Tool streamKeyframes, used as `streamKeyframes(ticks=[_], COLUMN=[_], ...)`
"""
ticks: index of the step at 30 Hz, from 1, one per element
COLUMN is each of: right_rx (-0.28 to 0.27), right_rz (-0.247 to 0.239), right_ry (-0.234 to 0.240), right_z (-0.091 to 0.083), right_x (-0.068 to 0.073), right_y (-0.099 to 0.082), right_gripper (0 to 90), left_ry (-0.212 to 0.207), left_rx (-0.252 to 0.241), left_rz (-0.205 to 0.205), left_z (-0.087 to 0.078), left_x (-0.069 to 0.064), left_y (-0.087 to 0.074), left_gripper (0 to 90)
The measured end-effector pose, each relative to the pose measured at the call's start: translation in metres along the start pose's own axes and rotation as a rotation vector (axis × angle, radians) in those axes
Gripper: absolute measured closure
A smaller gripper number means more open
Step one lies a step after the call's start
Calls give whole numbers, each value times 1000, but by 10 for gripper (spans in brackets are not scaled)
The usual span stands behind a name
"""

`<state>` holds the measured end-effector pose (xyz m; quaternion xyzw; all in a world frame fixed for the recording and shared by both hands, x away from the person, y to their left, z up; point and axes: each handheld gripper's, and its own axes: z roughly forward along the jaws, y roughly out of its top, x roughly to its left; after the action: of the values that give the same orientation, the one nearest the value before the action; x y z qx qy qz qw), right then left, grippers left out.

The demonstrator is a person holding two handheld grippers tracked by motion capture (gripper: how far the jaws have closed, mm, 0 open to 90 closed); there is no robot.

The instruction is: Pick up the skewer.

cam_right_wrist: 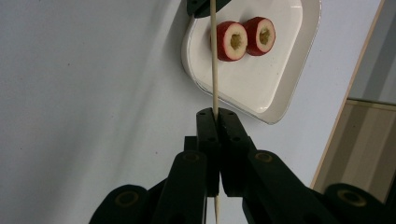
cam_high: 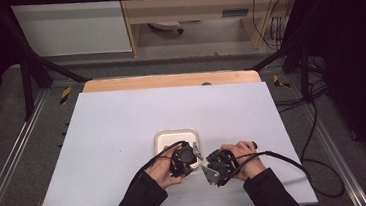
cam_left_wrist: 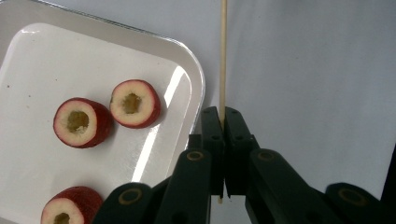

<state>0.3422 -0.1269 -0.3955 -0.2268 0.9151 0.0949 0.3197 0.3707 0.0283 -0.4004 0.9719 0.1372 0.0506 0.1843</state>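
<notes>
A thin wooden skewer (cam_left_wrist: pixel 223 56) runs between my two grippers, just right of a white square tray (cam_high: pixel 176 133). My left gripper (cam_left_wrist: pixel 223 112) is shut on one end of the skewer. My right gripper (cam_right_wrist: pixel 215 112) is shut on the skewer (cam_right_wrist: pixel 214 60) farther along, and the stick reaches up toward the left gripper's dark tip at the top of that view. On the tray (cam_left_wrist: pixel 28 154) lie three red cored fruit pieces (cam_left_wrist: pixel 135 103), hollow sides up. Two of them (cam_right_wrist: pixel 232 41) sit beside the skewer in the right gripper view. In the high view both grippers (cam_high: pixel 188 155) (cam_high: pixel 211 163) are at the tray's near right corner.
The white table top (cam_high: pixel 122 118) spreads wide around the tray. A wooden strip (cam_high: pixel 171 80) borders its far edge. Black cables (cam_high: pixel 314 136) trail off the right side, and a black frame stands around the table.
</notes>
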Motion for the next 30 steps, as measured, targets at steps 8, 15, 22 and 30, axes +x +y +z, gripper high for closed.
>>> streamKeyframes(ticks=[8, 15, 22, 30], right_rx=[2, -51, -115, -163], right_rz=[15, 240, 545, 912], right_ry=[-2, -33, -72, -54], right_z=[-2, -8, -18, -15], right_x=[0, -8, -14, -9], right_y=[0, -9, -28, -52], right_gripper=[880, 703, 435, 203], left_ry=[7, 21, 59, 95], left_rx=[-8, -61, -72, -183], left_rz=[8, -30, -76, -179], left_z=[0, -5, -9, -20], left_x=[-1, 1, 6, 7], left_y=[-1, -13, -32, -54], left_gripper=[887, 887, 887, 886])
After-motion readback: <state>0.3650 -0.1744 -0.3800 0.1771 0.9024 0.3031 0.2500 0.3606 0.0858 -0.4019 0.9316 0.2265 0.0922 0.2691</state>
